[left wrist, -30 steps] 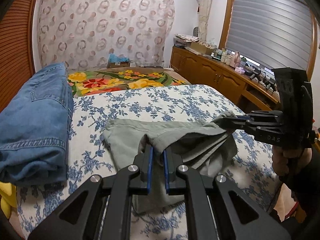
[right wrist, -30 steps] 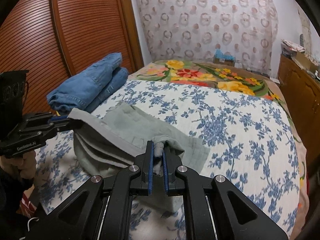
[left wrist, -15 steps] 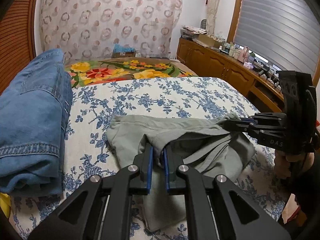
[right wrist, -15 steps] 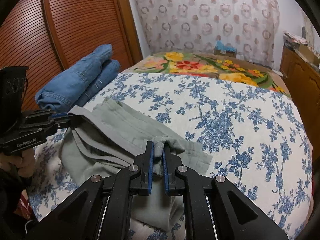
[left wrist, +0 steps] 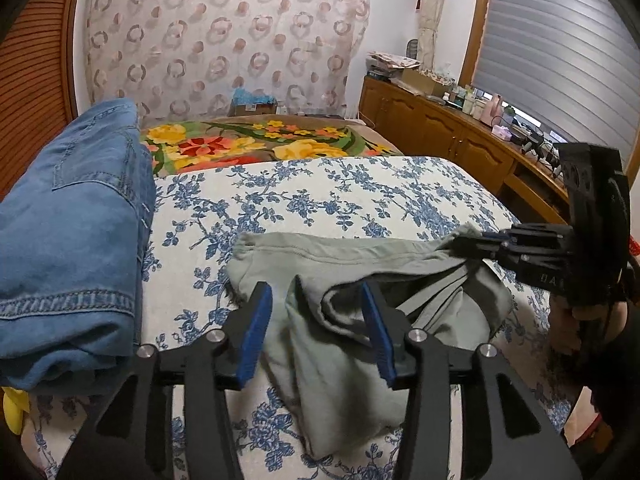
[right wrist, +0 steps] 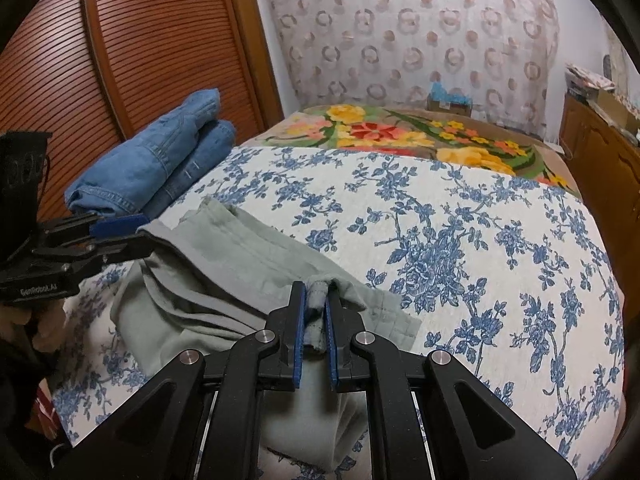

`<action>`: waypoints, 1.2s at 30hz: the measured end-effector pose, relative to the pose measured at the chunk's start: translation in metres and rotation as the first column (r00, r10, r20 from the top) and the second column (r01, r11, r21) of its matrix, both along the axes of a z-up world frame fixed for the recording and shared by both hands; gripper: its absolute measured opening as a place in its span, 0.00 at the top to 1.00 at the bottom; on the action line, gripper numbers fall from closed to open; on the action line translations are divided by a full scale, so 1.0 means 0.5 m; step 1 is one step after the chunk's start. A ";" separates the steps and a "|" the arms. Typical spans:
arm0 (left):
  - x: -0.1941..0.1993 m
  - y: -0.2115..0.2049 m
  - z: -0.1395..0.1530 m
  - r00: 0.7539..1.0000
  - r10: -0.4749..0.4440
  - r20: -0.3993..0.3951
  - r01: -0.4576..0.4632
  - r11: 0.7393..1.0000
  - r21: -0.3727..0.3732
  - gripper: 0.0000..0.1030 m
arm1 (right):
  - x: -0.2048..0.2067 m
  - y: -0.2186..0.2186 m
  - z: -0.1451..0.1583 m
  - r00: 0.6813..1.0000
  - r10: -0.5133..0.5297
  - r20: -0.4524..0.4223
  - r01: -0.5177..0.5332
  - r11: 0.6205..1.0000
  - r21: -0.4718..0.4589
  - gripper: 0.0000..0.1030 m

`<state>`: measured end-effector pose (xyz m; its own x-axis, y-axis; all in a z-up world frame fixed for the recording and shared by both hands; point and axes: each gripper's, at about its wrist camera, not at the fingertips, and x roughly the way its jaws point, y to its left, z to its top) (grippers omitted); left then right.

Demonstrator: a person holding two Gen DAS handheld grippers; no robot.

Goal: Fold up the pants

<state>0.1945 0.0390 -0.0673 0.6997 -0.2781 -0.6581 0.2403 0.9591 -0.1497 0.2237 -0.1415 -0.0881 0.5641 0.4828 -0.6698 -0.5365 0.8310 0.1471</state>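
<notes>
Left wrist view: the left tool (left wrist: pixel 316 312) had just released the green pants (left wrist: pixel 344 344) on the bed (left wrist: pixel 360 192); right tool (left wrist: pixel 472 240), at three o'clock, clenched their far corner.

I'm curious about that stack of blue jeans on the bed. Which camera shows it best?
The right wrist view: the folded jeans sit whole against the wooden door, both rolled layers visible. In the left wrist view the jeans loom large and close, stitching clear, but the frame's left edge cuts them off.

Two black claws: left claw (left wrist: pixel 316 312), right claw (right wrist: pixel 316 312), blue pads, silver screws, white lettering.
</notes>
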 end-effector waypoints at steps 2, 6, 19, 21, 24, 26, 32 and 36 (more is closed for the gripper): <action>-0.007 0.004 -0.001 1.000 0.010 0.004 -0.010 1.000 0.006 0.55 | 0.002 -0.003 0.007 1.000 -0.010 0.008 0.010 1.000 0.000 0.90; -0.017 0.010 -0.006 1.000 -0.002 -0.008 0.001 1.000 -0.004 0.55 | 0.000 -0.013 0.024 0.999 -0.029 0.029 0.028 1.000 0.008 0.76; 0.006 0.003 -0.040 0.997 -0.016 -0.076 0.018 1.000 0.021 0.55 | -0.013 -0.035 0.012 0.999 0.027 0.017 -0.026 0.997 -0.072 0.67; 0.016 0.000 -0.043 0.996 -0.011 -0.086 0.014 0.999 0.032 0.55 | -0.001 -0.028 0.003 0.999 0.042 0.004 -0.042 0.996 -0.084 0.67; 0.027 0.001 -0.047 0.996 0.002 -0.092 0.002 0.999 0.042 0.55 | 0.021 -0.017 -0.007 0.998 0.062 -0.011 -0.063 0.993 -0.095 0.67; 0.033 0.003 -0.048 0.996 0.011 -0.092 -0.007 0.999 0.045 0.55 | 0.033 -0.011 -0.010 0.997 0.078 -0.021 -0.080 0.992 -0.094 0.67; 0.051 0.007 -0.053 0.995 0.037 -0.090 -0.031 0.998 0.062 0.55 | 0.058 -0.004 -0.019 0.992 0.120 -0.048 -0.123 0.991 -0.060 0.67; 0.058 0.009 -0.069 0.994 0.042 -0.104 -0.035 0.998 0.061 0.55 | 0.068 -0.006 -0.032 0.990 0.120 -0.079 -0.123 0.992 -0.038 0.67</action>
<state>0.2235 0.0436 -0.1019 0.6350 -0.2111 -0.7431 0.1890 0.9752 -0.1156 0.2579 -0.1445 -0.1039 0.4494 0.5146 -0.7302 -0.6225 0.7667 0.1571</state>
